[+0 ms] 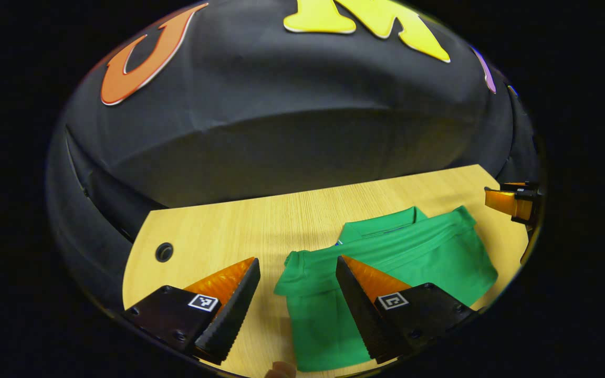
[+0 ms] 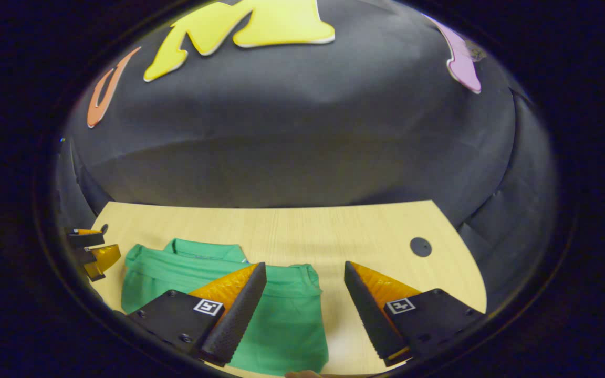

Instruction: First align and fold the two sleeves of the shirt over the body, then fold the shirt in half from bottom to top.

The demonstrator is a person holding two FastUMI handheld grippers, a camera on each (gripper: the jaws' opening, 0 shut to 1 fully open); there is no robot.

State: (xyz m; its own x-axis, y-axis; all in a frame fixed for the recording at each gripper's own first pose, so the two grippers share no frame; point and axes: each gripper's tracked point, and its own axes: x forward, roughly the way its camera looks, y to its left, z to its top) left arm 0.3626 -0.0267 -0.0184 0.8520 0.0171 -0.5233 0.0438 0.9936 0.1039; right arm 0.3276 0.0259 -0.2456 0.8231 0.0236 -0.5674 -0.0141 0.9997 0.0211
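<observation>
The left gripper [image 1: 297,286] is spread wide above the shirt's left edge. The green shirt [image 1: 418,257] lies folded on the table [image 1: 260,220]. The right gripper [image 2: 305,291], spread too, hangs over the shirt's right edge. A bump could mess up the folds.

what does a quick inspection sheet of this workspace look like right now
surface: light wood table, one round hole near an edge
job's things: green shirt lies folded on the table, collar at the far side
clutter: nothing seen
grippers: left tongs open above the shirt's edge, holding nothing; right tongs open above the shirt's other edge, holding nothing
cables: nothing seen
surroundings: black cloth wall behind the table
</observation>
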